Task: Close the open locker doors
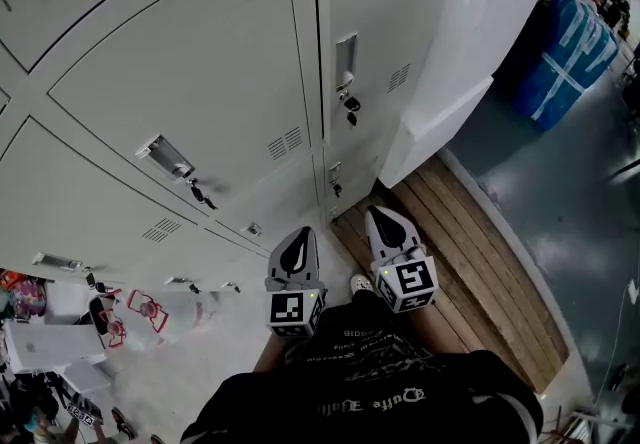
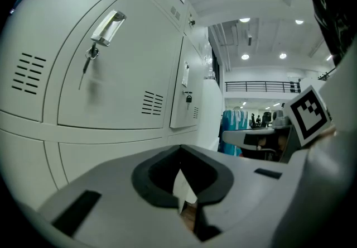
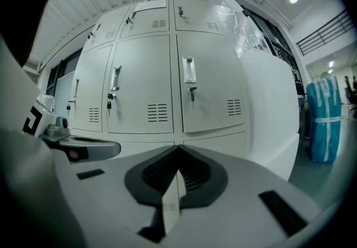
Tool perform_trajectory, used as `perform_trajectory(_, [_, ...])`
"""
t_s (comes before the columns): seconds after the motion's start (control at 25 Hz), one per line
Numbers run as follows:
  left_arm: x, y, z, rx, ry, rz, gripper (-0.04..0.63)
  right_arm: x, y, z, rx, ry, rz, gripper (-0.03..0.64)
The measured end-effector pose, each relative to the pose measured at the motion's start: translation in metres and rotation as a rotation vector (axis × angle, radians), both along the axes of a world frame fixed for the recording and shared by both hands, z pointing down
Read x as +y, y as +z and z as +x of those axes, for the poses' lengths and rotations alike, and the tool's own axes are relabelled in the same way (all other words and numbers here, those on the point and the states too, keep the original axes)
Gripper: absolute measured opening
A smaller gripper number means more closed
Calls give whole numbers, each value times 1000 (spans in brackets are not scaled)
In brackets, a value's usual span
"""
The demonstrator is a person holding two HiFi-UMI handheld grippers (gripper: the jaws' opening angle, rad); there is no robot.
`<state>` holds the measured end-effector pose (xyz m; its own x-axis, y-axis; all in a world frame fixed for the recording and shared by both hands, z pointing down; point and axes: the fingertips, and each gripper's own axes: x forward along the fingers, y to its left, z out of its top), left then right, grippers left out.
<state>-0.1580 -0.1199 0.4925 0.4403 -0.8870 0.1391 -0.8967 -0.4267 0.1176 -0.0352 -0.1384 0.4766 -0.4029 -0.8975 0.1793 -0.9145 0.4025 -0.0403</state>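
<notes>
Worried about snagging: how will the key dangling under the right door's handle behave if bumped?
The key hangs loose under the handle, so it probably swings freely. It looks small and thin: likely light, easily caught.

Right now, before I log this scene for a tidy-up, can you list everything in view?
pale grey metal lockers: one bank, many doors, left and top; doors in view look shut
dark keys in door locks: at least two, below the handles
white boxy panel: one, right of the lockers
slatted wooden platform: one, brown, at the lockers' foot
blue wrapped bundle: one, far right on dark floor
red-and-white clutter: several, lower left, too small to tell
left gripper: one, grey, shut, empty
right gripper: one, grey, shut, empty
person's black printed shirt: one, bottom edge
</notes>
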Motion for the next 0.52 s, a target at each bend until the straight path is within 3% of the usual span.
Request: perform_trajectory(0.52, [-1,0,3,-10,-12,-8,8,-7,1,-6,23,-38,9,5])
